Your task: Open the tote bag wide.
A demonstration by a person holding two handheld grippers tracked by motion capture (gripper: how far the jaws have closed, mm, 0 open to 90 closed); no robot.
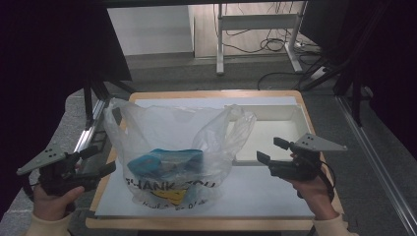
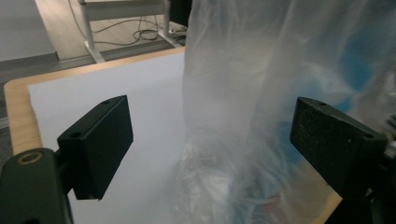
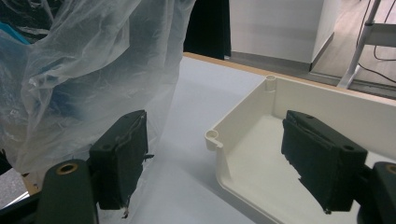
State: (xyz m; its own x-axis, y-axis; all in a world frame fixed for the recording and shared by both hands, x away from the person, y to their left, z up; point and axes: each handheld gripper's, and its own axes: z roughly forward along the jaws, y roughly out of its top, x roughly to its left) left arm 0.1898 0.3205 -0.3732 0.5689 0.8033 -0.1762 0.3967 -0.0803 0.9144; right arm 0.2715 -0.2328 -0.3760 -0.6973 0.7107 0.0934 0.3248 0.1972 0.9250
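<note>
A translucent plastic bag (image 1: 172, 152) printed "THANK YOU" stands on the white mat (image 1: 265, 194), with a blue package (image 1: 164, 162) inside it. My left gripper (image 1: 100, 161) is open at the table's left edge, just left of the bag. In the left gripper view the bag (image 2: 280, 84) rises between and beyond the jaws, with nothing held. My right gripper (image 1: 271, 150) is open to the right of the bag, over the front edge of the white tray (image 1: 290, 110). In the right gripper view the bag (image 3: 93, 70) is at left and the tray (image 3: 299, 107) at right.
The wooden table (image 1: 211, 223) carries the white mat. The cream tray sits at the back right with nothing in it. Dark frames stand to both sides, and a desk leg (image 1: 220, 39) with cables (image 1: 275, 44) is on the floor behind.
</note>
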